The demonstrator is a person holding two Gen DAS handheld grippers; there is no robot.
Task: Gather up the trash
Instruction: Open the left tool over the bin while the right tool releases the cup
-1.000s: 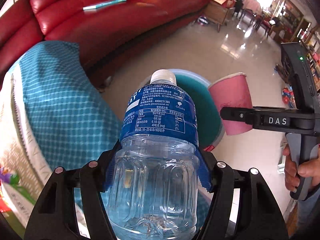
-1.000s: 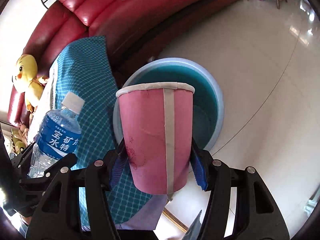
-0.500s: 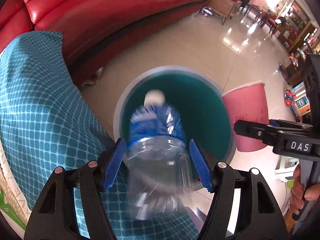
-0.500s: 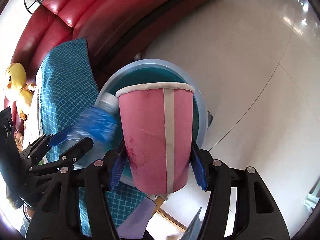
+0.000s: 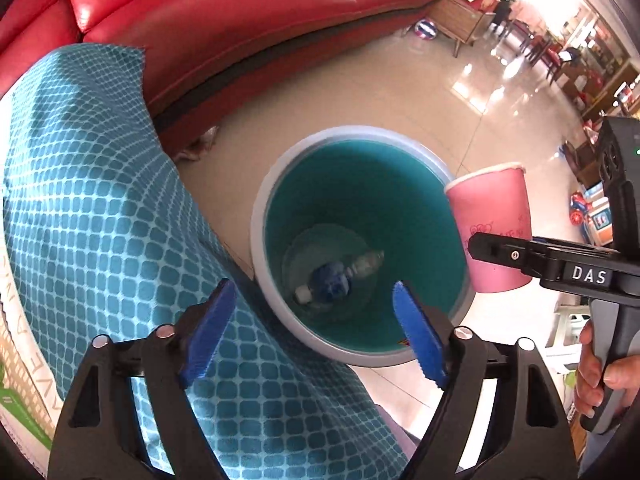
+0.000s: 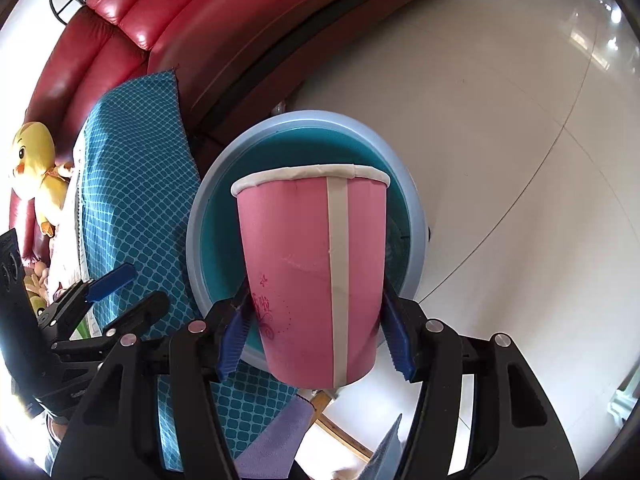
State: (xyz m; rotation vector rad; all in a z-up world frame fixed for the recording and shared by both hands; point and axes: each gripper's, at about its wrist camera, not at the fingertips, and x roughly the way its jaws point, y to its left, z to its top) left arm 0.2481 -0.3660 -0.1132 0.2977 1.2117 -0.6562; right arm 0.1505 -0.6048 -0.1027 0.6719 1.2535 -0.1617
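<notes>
A round bin (image 5: 276, 184) with a pale rim and teal inside stands on the floor. A clear plastic bottle (image 5: 332, 278) with a blue label lies on its bottom. My left gripper (image 5: 316, 328) is open and empty above the bin's near rim. My right gripper (image 6: 316, 336) is shut on a pink paper cup (image 6: 316, 272), held upright over the bin (image 6: 208, 216). The cup (image 5: 494, 228) also shows in the left wrist view at the bin's right rim, with the right gripper's finger (image 5: 520, 256) across it. The left gripper (image 6: 116, 292) shows at the left of the right wrist view.
A teal checked cloth (image 5: 92, 208) covers a table edge beside the bin. A red leather sofa (image 5: 224, 16) curves behind. A yellow plush duck (image 6: 34, 168) sits at the left. Glossy tiled floor (image 6: 520, 128) lies to the right, with furniture (image 5: 460, 20) far back.
My left gripper opened and the bottle fell out of it into the bin, where it now lies. My right gripper moved the cup closer over the bin.
</notes>
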